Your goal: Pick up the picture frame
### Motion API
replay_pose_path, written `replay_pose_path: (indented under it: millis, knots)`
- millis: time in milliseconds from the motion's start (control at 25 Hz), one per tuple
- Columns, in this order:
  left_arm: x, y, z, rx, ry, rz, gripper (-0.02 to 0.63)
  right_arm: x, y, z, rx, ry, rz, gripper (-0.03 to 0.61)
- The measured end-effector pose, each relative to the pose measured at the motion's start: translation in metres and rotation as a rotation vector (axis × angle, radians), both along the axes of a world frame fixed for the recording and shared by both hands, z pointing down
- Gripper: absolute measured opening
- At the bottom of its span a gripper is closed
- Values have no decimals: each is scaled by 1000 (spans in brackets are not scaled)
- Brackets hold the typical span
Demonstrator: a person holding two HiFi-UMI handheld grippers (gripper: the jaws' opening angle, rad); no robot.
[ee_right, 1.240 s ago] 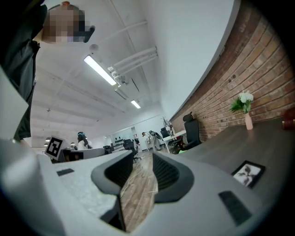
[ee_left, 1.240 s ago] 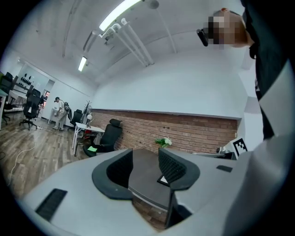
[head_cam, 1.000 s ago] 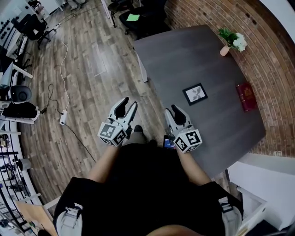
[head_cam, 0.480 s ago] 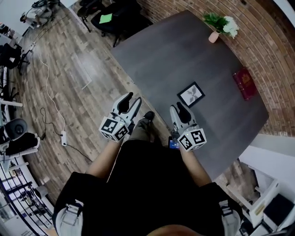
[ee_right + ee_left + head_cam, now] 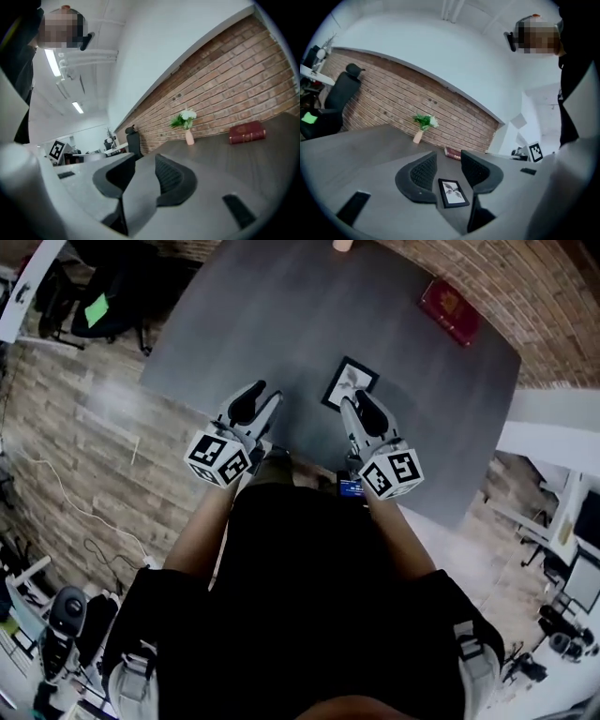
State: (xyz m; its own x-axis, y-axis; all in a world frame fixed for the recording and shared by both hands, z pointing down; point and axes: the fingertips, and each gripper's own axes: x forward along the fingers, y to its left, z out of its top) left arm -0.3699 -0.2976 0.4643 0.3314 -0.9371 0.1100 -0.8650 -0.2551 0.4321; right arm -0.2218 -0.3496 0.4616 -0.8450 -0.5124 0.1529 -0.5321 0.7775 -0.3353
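We hover the left gripper (image 5: 262, 396) and right gripper (image 5: 353, 402), jaws wide and empty, just short of the picture frame (image 5: 351, 383) lying on the table (image 5: 246, 307).

Table (image 5: 281, 324): grey wood-grain, matt. Wall (image 5: 393, 98): rough red brick. Floor (image 5: 84, 437): wood planks, slight sheen. Picture frame (image 5: 351, 383): black, smooth. Left gripper (image 5: 448, 159): matt dark plastic w/ ribbed pads (image 5: 423, 171). Book (image 5: 453, 308): red cover, smooth.

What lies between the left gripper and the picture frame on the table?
Nothing: only bare grey table top separates the left gripper from the picture frame, seen in the head view and the left gripper view.
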Motion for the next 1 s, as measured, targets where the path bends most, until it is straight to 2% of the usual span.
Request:
replay_pose_path:
  millis: [120, 280, 520, 720, 1000]
  knots:
    - [13, -38, 12, -45, 4, 157, 153, 11, -28, 10, -19, 47, 114, 137]
    - [36, -84, 39, -122, -15, 302, 153, 30, -67, 34, -73, 116, 226, 137]
    - [83, -120, 102, -341, -54, 482, 153, 70, -82, 100, -313, 178, 333, 137]
    - [114, -138, 155, -514, -94, 570, 158, 87, -84, 159, -480, 227, 321, 135]
    - [124, -142, 207, -718, -152, 574, 158, 86, -90, 212, -602, 304, 271, 135]
